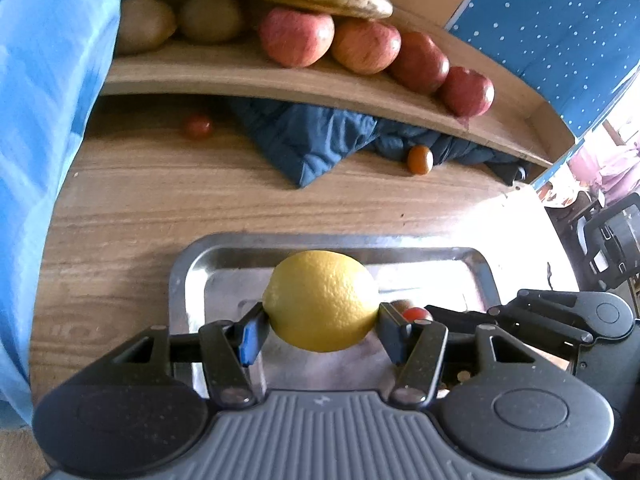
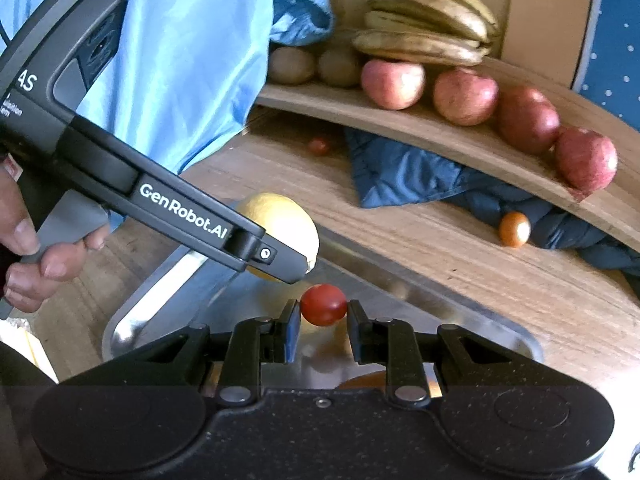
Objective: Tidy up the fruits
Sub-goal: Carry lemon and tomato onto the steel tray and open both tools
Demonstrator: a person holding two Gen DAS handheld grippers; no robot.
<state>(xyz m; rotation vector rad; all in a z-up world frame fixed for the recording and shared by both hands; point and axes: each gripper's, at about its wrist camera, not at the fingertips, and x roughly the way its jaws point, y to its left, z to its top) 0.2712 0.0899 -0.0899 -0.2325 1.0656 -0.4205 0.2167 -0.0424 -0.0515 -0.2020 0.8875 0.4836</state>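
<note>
Left claw grips lemon over tray.

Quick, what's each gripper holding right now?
Left gripper: shut on the lemon.
Right gripper: shut on the cherry tomato.

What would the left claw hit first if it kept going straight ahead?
Probably the far rim of the metal tray, then the blue cloth under the shelf. It grips the lemon low over the tray; depth is unclear.
</note>
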